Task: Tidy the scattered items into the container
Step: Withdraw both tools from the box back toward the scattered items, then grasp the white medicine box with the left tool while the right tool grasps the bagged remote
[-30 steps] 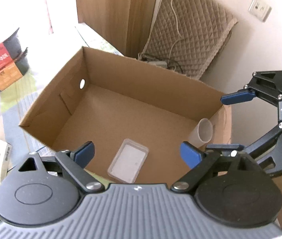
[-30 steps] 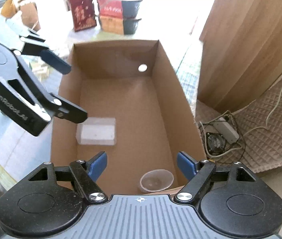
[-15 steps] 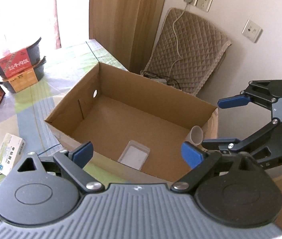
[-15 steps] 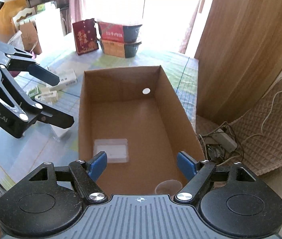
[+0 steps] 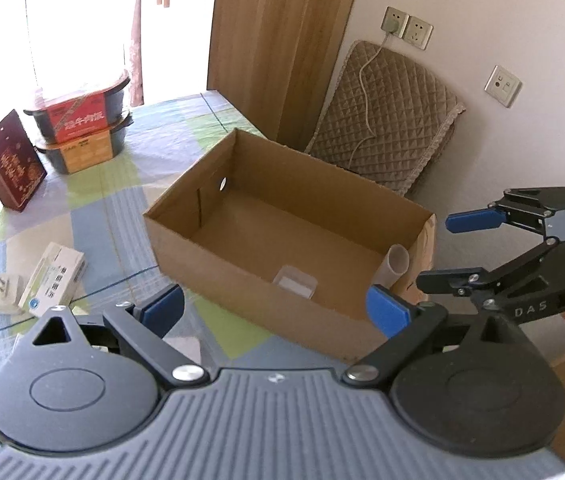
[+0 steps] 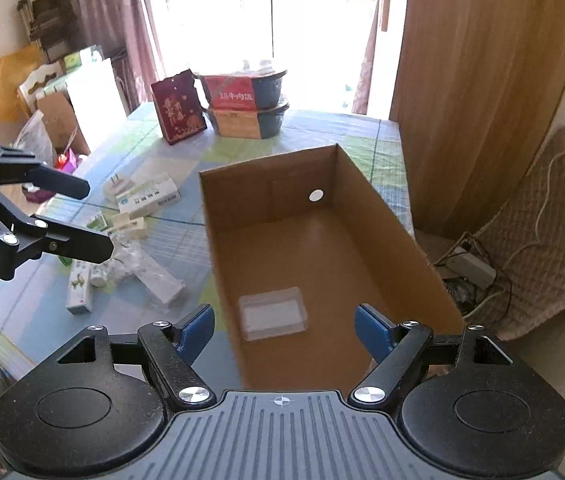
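While the open brown cardboard box (image 6: pixel 322 248) sits straight ahead of the right gripper (image 6: pixel 284 326), the scattered stuff, like the white-and-green medicine carton (image 6: pixel 148 196), lies off to its left, long axis roughly crosswise. So the left gripper (image 5: pixel 274 306) looks nearer (my guess). Both sets of jaws are spread wide, holding and touching nothing. A clear plastic tray (image 6: pixel 272 317) already lies inside.

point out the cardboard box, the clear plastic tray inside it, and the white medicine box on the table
cardboard box (image 6: pixel 382 216): right wrist view, inner face of its right wall.
clear plastic tray (image 6: pixel 272 314): right wrist view, middle of its base, on the box floor.
white medicine box (image 5: pixel 52 278): left wrist view, centre of its printed top face.
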